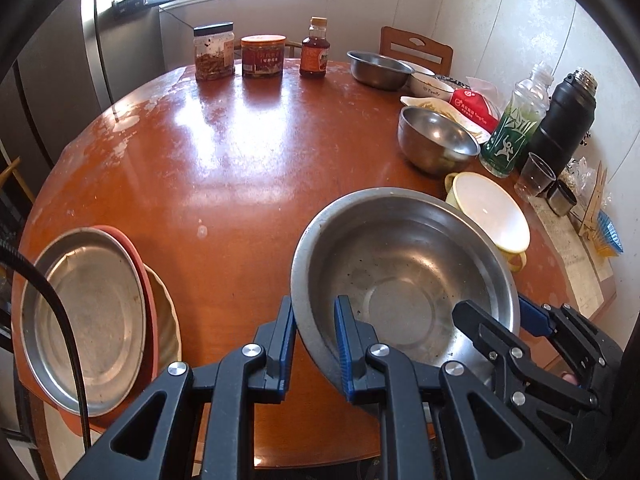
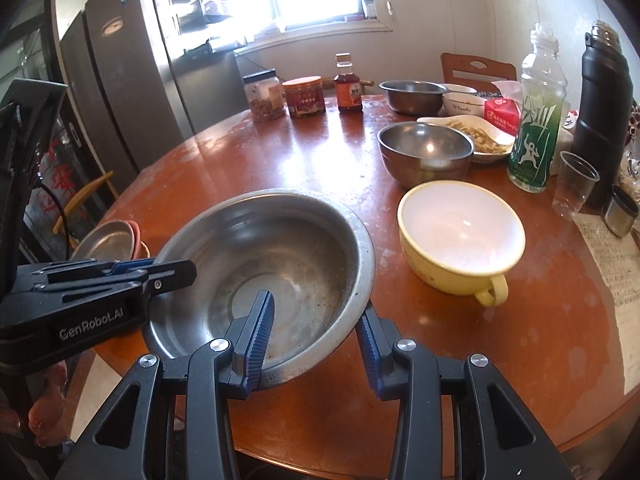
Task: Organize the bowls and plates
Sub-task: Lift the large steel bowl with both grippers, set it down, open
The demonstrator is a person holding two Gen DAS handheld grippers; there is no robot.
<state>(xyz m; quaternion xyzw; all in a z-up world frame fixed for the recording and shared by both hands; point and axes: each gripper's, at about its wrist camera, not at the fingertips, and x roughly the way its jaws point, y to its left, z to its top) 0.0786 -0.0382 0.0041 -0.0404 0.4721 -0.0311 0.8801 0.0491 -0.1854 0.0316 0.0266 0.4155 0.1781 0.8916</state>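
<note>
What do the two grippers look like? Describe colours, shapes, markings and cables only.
Both the left gripper and the right gripper are black frames with triangular cut-outs, silver rivets and ribbed blue finger pads. The left one carries white "GenRobot.AI" lettering; a black cable runs beside it.
</note>
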